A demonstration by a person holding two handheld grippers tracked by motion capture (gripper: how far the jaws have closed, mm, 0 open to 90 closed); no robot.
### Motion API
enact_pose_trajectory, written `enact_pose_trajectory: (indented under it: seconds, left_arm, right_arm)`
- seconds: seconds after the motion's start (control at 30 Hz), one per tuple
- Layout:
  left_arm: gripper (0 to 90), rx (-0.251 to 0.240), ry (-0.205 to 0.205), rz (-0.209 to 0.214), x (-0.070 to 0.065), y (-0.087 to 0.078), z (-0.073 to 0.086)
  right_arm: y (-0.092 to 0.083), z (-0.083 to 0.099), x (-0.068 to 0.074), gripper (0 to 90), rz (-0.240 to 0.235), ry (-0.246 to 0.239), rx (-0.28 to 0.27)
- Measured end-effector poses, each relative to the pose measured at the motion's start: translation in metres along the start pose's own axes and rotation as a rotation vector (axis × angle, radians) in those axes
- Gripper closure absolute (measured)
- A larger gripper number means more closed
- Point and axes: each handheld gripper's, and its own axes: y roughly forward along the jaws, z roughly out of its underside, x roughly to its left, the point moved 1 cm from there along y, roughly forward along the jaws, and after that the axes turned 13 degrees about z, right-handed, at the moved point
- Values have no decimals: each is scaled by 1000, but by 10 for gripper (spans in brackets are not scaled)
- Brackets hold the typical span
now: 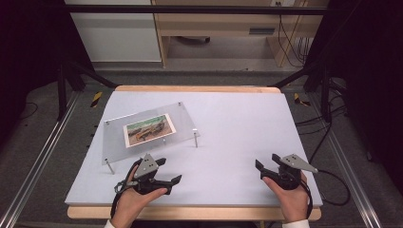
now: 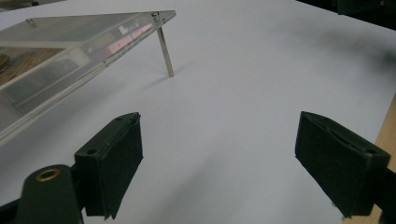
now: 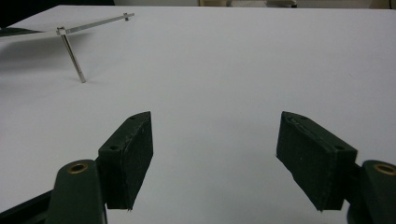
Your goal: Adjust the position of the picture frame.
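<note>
Jaws of left gripper (image 1: 170, 171) and right gripper (image 1: 267, 160) gape empty near the acrylic stand (image 1: 142, 118).

Honestly a lot gets chopped off here. In the left gripper view the clear acrylic stand (image 2: 70, 42) runs off the left edge, so you get one metal leg (image 2: 166, 51) and a smeared reflection of the photo card (image 2: 18, 60) under the plate. From the high view that photo card (image 1: 147, 129) is too small to make out beyond brownish shapes on green. The right gripper view cuts the stand (image 3: 70, 29) at the top left too. Both of the person's forearms drop off the bottom edge.
</note>
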Motion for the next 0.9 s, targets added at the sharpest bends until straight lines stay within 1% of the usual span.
enact_pose_trajectory:
  seconds: [0.1, 0.2, 0.3, 0.37, 0.4, 0.43, 0.53, 0.57, 0.6, 0.63, 0.67, 0.7, 0.73, 0.77, 0.8, 0.83, 0.9]
  left_arm:
    - [153, -26, -17, 1, -4, -5, -1]
    - [154, -29, -16, -11, -8, -11, 1]
    - [157, -42, -26, -20, -11, -18, 4]
    - [159, -57, -32, -35, -13, -25, 5]
    - [163, -57, -32, -35, -13, -25, 5]
    - [164, -62, -36, -46, -15, -29, 6]
    - [167, -64, -45, -75, -17, -36, 10]
    - [168, -69, -53, -92, -17, -39, 11]
    - [168, -71, -50, -107, -17, -41, 12]
    - [167, -75, -44, -139, -17, -45, 13]
    - [168, -81, -44, -158, -17, -48, 13]
    - [168, -94, -39, -192, -17, -53, 13]
    - [164, -106, -40, -217, -18, -57, 13]
    - [163, -128, -34, -250, -18, -62, 12]
    - [163, -144, -26, -274, -18, -69, 11]
    - [163, -162, -24, -311, -17, -76, 10]
    - [166, -181, -26, -353, -14, -86, 11]
  right_arm:
    - [0, 1, 0, 285, -2, -6, 6]
    - [1, 1, 0, 290, -3, -6, 7]
    - [2, 2, 0, 290, -5, -13, 17]
    - [3, 2, 1, 290, -11, -12, 20]
    - [3, 2, 1, 290, -13, -13, 22]
    - [3, 2, 2, 291, -14, -16, 23]
    - [4, 3, 3, 293, -17, -17, 27]
    - [4, 3, 3, 298, -24, -16, 29]
    - [4, 2, 4, 300, -28, -18, 29]
    - [5, 3, 4, 300, -28, -22, 29]
    - [5, 3, 5, 300, -29, -25, 30]
    - [5, 2, 5, 300, -32, -26, 31]
    - [6, 2, 6, 300, -35, -28, 29]
    - [6, 2, 6, 299, -35, -30, 29]
    - [6, 2, 6, 299, -37, -32, 29]
    - [6, 2, 7, 300, -39, -32, 29]
    - [7, 2, 7, 300, -42, -34, 33]
